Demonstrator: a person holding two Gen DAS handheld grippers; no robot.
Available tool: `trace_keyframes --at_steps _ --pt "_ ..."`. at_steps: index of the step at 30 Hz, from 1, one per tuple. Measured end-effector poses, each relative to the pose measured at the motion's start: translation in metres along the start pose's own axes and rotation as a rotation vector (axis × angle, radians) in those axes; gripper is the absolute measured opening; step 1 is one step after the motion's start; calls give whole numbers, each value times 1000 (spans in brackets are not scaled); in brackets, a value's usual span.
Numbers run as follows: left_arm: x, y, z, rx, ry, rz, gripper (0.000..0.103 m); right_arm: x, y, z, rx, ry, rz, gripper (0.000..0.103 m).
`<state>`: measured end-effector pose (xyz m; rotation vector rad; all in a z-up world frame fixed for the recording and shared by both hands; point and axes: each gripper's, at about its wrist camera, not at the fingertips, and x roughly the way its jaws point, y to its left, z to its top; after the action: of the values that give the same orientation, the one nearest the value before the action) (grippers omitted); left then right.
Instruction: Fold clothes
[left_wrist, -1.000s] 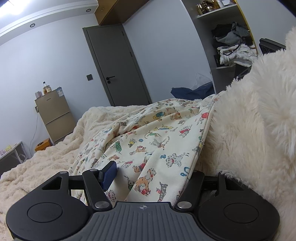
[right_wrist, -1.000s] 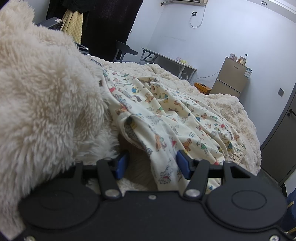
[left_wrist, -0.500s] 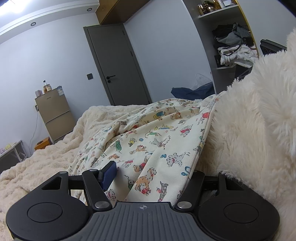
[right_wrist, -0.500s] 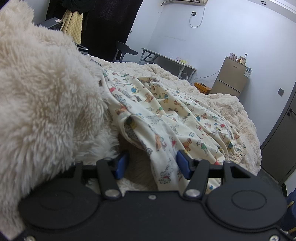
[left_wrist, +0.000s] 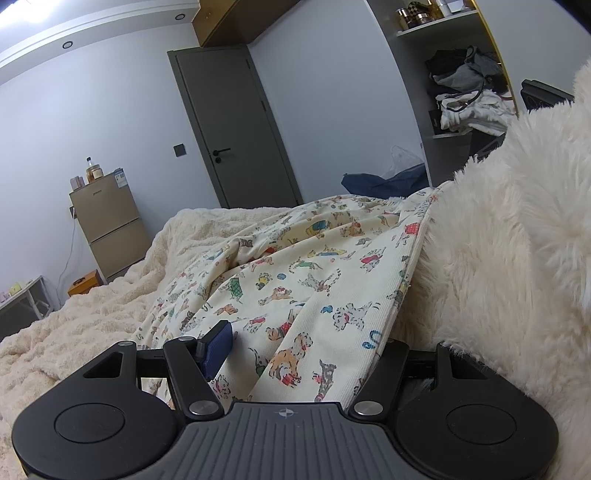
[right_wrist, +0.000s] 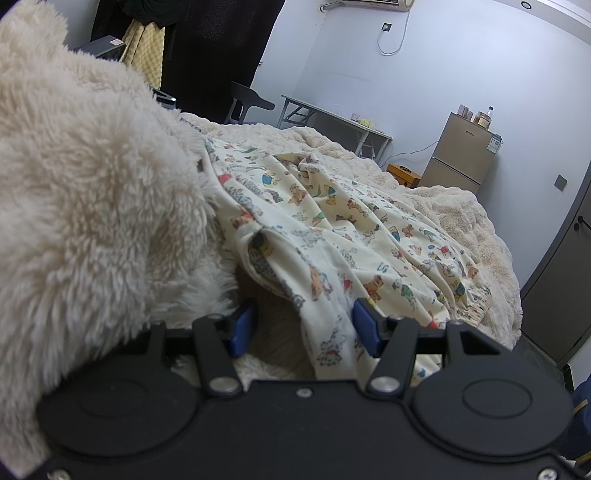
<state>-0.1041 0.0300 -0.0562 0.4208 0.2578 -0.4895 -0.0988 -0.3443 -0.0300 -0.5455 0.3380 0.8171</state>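
A cream garment printed with cartoon dogs (left_wrist: 303, 280) lies crumpled on a fluffy cream blanket (left_wrist: 92, 317). It also shows in the right wrist view (right_wrist: 351, 236). My left gripper (left_wrist: 299, 350) is open, low on the bed, with the garment's near edge lying between its jaws; the right finger is hidden under the cloth. My right gripper (right_wrist: 303, 325) is open, and a hanging fold of the garment sits between its blue pads (right_wrist: 364, 325).
A fluffy white mound (left_wrist: 517, 236) rises on the right of the left wrist view and on the left of the right wrist view (right_wrist: 85, 206). A fridge (left_wrist: 107, 229), a grey door (left_wrist: 236, 125), shelves of clothes (left_wrist: 469, 99), a folding table (right_wrist: 332, 114).
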Motion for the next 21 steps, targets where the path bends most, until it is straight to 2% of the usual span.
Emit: trace_keyframes --at_steps 16,19,21 --pt "-1 2 2 17 -4 11 60 -1 1 1 -9 0 -8 56" --pt "-2 3 4 48 -2 28 65 -7 0 3 -79 17 -34 56" --pt "-2 4 6 80 22 37 65 -17 -4 0 -169 28 -62 61"
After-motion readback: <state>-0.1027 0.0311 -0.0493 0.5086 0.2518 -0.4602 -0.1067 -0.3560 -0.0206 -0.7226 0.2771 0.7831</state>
